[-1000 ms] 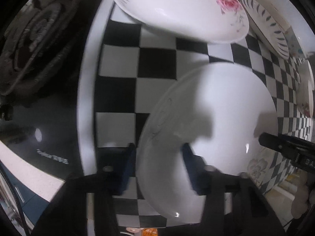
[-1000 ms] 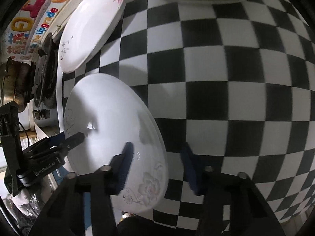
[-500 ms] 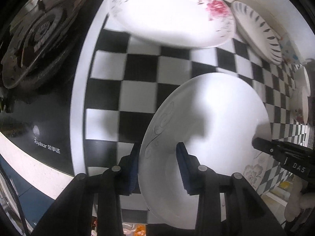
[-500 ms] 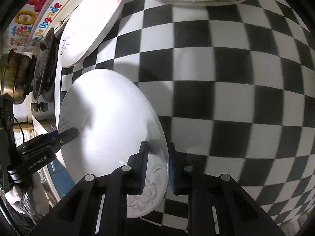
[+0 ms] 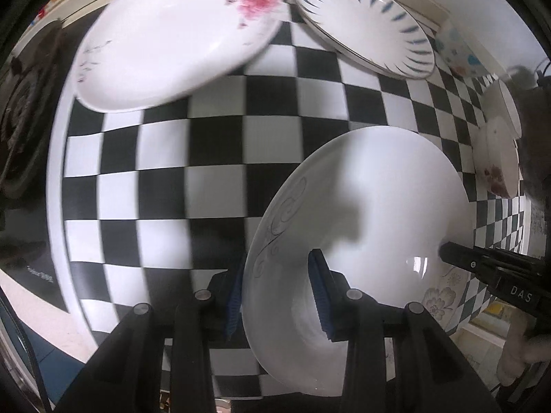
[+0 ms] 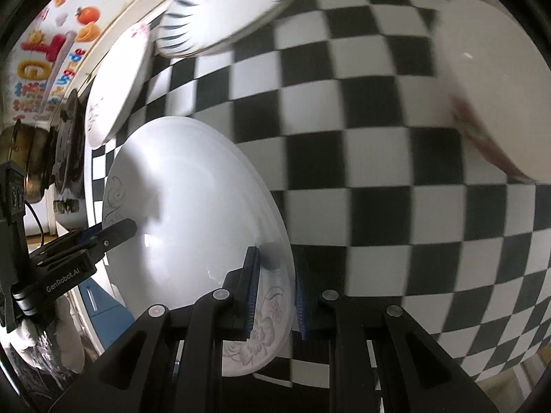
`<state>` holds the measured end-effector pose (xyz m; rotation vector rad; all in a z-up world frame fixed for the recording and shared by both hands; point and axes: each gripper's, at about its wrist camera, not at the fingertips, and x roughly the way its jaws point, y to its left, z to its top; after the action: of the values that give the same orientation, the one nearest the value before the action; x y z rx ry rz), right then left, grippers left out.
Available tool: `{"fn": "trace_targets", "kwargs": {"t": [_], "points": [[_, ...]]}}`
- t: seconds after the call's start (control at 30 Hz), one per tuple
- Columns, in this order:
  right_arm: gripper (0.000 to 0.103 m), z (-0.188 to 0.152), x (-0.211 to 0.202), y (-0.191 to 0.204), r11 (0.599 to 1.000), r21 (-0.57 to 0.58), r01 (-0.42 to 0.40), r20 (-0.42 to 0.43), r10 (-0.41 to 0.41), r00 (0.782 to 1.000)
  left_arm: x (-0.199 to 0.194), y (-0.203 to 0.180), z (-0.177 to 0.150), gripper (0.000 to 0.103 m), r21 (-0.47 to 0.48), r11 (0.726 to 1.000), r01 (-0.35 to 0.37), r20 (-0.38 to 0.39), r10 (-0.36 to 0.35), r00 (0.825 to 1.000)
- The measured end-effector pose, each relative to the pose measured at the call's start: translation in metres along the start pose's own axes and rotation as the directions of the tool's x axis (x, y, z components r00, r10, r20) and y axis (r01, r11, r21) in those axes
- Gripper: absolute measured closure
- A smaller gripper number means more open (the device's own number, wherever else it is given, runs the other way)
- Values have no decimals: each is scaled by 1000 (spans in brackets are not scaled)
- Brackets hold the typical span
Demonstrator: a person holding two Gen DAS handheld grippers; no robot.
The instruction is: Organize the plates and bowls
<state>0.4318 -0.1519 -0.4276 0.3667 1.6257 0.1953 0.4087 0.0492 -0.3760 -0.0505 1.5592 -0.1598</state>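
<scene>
A large white plate (image 5: 378,206) with a grey scroll and a flower pattern is held over the checkered tabletop (image 5: 206,158). My left gripper (image 5: 275,292) is shut on its near rim. My right gripper (image 6: 275,289) is shut on the opposite, flowered rim of the same plate (image 6: 193,220). Each gripper shows in the other's view, clamped on the plate's edge. A pink-blossom plate (image 5: 172,38) lies at the back left and a blue-striped plate (image 5: 365,24) at the back.
A white bowl with a floral rim (image 6: 496,96) sits at the right, also in the left wrist view (image 5: 497,158). A dotted bowl (image 5: 458,51) stands behind it. A gas stove (image 5: 24,103) borders the tabletop on the left.
Both grippers have closed on the white plate's opposite rims and lifted it off the table. The views have pulled back and swung right, bringing the striped plate and bowls into view.
</scene>
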Motion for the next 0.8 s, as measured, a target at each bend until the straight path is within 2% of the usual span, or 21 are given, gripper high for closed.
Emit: {"fn": "trace_targets", "kwargs": {"t": [0.07, 0.2, 0.47, 0.57, 0.8], "points": [[82, -1, 2, -9, 1000, 6, 4, -2, -4, 1000, 17, 16, -4, 70, 8, 1000, -5, -9, 5, 1000], [83, -1, 7, -23, 1000, 12, 14, -10, -14, 1000, 32, 18, 3, 69, 15, 999, -34, -30, 35, 999], [83, -1, 7, -32, 1000, -8, 4, -7, -4, 1000, 23, 25, 2, 69, -14, 999, -50, -13, 50, 999], [83, -1, 7, -31, 1000, -18, 5, -8, -5, 1000, 28, 11, -1, 69, -29, 998, -53, -6, 53, 999], [83, -1, 7, -29, 1000, -24, 6, -11, -6, 1000, 27, 12, -9, 69, -50, 996, -69, 5, 69, 998]]}}
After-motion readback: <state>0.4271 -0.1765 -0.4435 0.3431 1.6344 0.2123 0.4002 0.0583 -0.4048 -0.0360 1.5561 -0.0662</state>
